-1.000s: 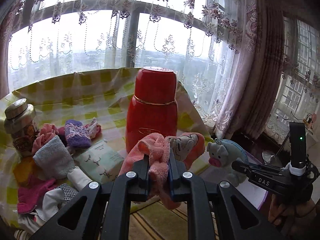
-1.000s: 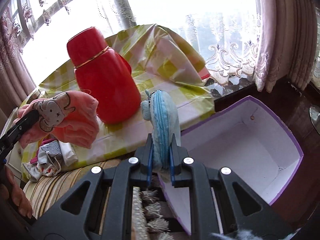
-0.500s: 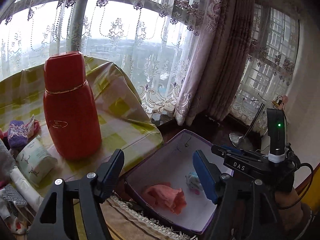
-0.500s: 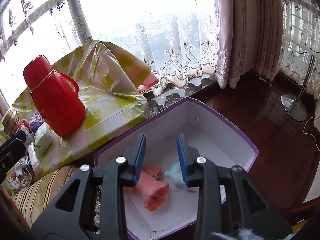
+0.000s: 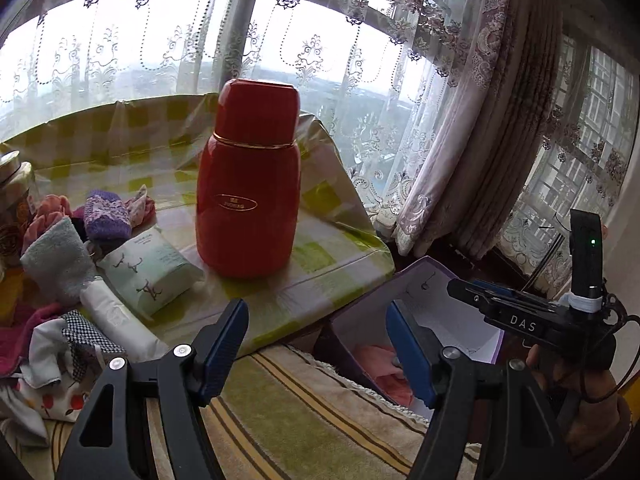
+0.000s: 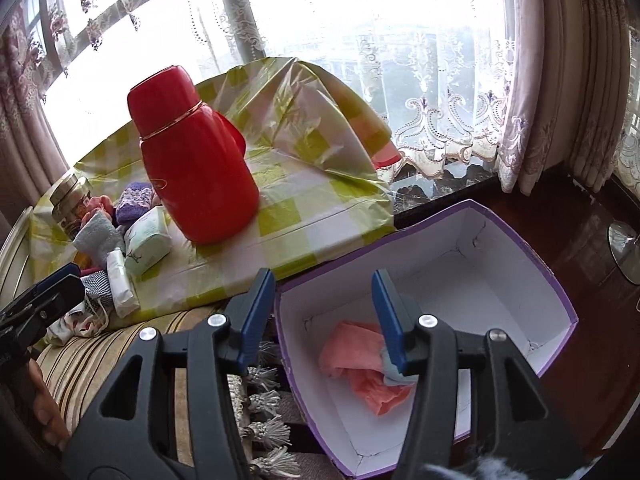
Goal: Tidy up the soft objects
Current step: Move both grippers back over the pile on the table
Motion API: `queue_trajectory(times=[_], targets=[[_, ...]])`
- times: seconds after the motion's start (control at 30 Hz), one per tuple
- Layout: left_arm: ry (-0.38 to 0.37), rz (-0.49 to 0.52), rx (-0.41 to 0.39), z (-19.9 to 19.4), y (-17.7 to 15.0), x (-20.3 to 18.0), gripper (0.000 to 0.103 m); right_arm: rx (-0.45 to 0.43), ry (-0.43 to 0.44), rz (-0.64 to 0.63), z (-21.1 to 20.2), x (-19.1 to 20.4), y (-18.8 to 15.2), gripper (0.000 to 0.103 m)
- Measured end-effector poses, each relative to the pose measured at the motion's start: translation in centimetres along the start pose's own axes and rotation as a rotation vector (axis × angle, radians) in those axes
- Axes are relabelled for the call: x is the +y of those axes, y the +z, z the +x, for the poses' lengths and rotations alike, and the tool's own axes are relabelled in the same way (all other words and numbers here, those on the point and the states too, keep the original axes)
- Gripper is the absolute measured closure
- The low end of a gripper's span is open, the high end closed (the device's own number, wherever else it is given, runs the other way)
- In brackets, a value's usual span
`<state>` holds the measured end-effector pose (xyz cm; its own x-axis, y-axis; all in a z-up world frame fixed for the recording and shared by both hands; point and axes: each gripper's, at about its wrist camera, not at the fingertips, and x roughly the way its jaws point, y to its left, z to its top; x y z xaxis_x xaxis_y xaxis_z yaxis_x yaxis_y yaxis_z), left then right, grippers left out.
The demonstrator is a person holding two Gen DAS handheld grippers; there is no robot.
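Two grippers hang over a sofa edge, both with nothing between their blue pads. Beyond the jaws of each lies a table [image 5: 328, 276] under a yellow-checked cloth, and on it, straight ahead of the left gripper [image 5: 318, 346], stands a tall red thermos [image 5: 250, 184]. Under the right gripper [image 6: 324, 316] sits a purple-edged box [image 6: 560, 296], white inside; its near corner lies between those jaws and its floor runs out past the right-hand finger. The left gripper's jaws stand spread wide and empty. The right gripper's jaws are opening, also empty. In the box, just below and partly behind the right-hand finger of the right gripper, lies a pink cloth [image 6: 360, 356] with a small pale blue plush [image 6: 394, 376] touching it. To the left of both jaws, beside the thermos, sits a heap of soft things: a grey towel [image 5: 60, 264], a tissue pack [image 5: 150, 270], and a purple sock [image 5: 106, 218].
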<state>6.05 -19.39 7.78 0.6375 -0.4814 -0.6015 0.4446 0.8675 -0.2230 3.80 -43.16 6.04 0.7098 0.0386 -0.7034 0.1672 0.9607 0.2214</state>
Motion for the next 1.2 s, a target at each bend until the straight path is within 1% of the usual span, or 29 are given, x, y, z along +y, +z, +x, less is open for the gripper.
queue_trajectory(times=[0.33, 0.6, 0.93, 1.2], targets=[[0.152, -0.184, -0.056, -4.7, -1.6, 9.4, 0.031, 0.071, 0.107, -0.175, 1.8, 8.2, -0.5, 0.047], [0.248, -0.263, -0.08, -7.1, -2.6, 14.6, 0.031, 0.129, 0.167, -0.299, 4.0, 13.3, -0.5, 0.044], [0.299, -0.322, -0.087, -8.0, -2.6, 18.8, 0.031, 0.203, 0.22, -0.437, 7.5, 19.0, -1.0, 0.042], [0.337, -0.378, -0.084, -8.4, -2.9, 22.0, 0.031, 0.261, 0.249, -0.49, 10.1, 22.1, -1.3, 0.042]])
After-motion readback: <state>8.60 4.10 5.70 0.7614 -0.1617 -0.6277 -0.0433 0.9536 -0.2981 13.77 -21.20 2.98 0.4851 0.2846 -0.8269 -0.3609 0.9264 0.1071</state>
